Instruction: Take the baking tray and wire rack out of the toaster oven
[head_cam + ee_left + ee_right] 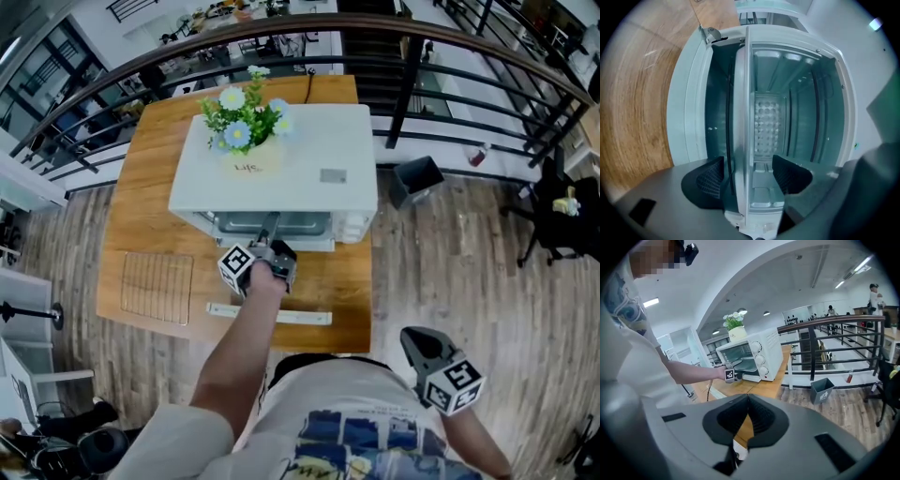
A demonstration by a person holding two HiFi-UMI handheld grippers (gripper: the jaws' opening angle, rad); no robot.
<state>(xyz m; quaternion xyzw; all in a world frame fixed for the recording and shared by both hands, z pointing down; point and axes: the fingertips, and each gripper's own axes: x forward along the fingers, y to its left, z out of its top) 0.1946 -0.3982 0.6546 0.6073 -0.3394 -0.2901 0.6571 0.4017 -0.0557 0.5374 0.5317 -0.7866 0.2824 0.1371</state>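
Currently we are counting one toaster oven (309, 159), one baking tray (740, 117), one wire rack (157, 288) and two claws. The oven is standing on the wooden desk (150, 169), its open front facing us, and it is carrying one flower pot (248, 155) on its top.

The left claw (749, 174) is reaching into the oven mouth and is gripping the near rim of the baking tray, one jaw on each face of the rim. The tray is sitting inside the cavity. Its long axis is running from the claw straight toward the back wall, near rim pointing out at us. In the left gripper view we are seeing it edge-on as an upright band, because that camera is rolled to one side.

The wire rack is lying flat on the desk, left of the oven and well apart from it.

The right claw (748, 404) is hanging low at our right, away from the desk, jaws closed on nothing.

From the head view the oven top is hiding the tray. We are not able to identify the white strip (269, 314) lying on the desk in front of the oven.
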